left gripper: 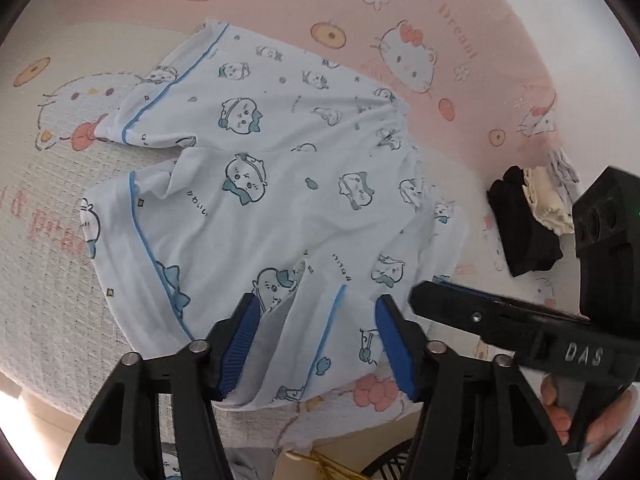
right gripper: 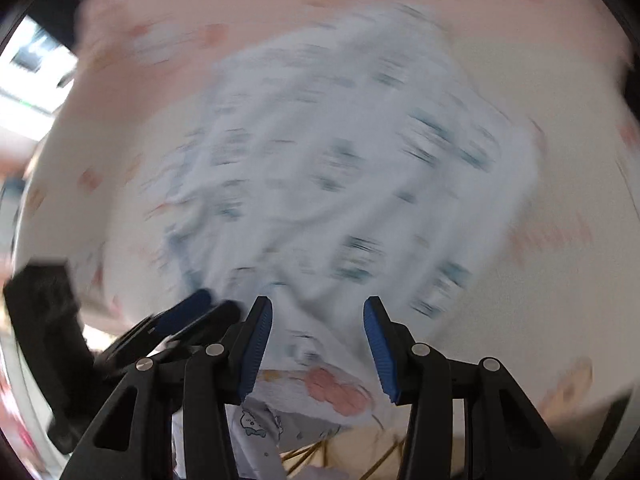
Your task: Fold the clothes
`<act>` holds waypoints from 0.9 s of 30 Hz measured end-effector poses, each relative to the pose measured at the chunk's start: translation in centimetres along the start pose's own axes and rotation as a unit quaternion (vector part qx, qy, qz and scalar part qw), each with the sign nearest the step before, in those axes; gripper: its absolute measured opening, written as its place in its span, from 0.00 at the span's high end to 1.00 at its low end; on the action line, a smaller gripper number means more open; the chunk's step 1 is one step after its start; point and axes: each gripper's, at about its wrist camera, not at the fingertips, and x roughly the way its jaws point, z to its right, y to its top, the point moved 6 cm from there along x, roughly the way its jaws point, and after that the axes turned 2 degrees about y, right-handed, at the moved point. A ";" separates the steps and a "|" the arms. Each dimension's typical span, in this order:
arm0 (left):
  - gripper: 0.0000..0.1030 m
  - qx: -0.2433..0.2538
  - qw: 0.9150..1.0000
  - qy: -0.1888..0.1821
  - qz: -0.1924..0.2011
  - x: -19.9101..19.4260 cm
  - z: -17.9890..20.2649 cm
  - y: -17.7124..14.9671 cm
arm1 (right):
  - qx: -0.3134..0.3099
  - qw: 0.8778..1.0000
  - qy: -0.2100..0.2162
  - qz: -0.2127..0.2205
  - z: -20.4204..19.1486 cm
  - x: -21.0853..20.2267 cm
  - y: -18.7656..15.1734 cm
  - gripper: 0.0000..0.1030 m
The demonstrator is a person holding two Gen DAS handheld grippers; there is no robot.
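Note:
A white pyjama garment (left gripper: 280,200) with blue piping and cartoon prints lies spread on a pink and white cartoon-cat bed sheet (left gripper: 440,20). My left gripper (left gripper: 318,332) stands over the garment's near hem with its jaws apart. A raised fold with a blue-piped edge sits between the blue pads, which do not clearly press on it. My right gripper (left gripper: 420,296) reaches in from the right, just beside the left one. The right wrist view is blurred: the right gripper (right gripper: 318,344) has its jaws apart above the garment (right gripper: 340,160), and the left gripper (right gripper: 200,308) is at its left.
A small stack of folded black and cream clothes (left gripper: 520,224) lies on the sheet to the right of the garment. The bed's near edge runs just under both grippers. A person's hand (left gripper: 560,412) holds the right gripper's handle.

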 end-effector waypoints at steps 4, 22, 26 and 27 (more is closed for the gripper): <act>0.60 0.003 1.000 0.006 0.003 0.2 -0.2 -0.3 | -0.027 1.000 0.011 -0.002 -0.2 0.9 -0.6 0.54; 0.92 -0.015 1.000 0.005 -0.017 0.7 -1.0 -2.4 | -0.160 0.986 0.032 -0.028 -2.2 3.6 -3.7 0.88; 0.92 -0.017 1.000 -0.003 -0.020 0.0 -0.5 -3.3 | -0.158 0.985 0.052 -0.036 -2.6 3.1 -4.4 0.89; 0.92 -0.017 1.000 -0.003 -0.021 -0.1 -0.4 -3.6 | -0.158 0.985 0.055 -0.038 -2.7 3.0 -4.7 0.89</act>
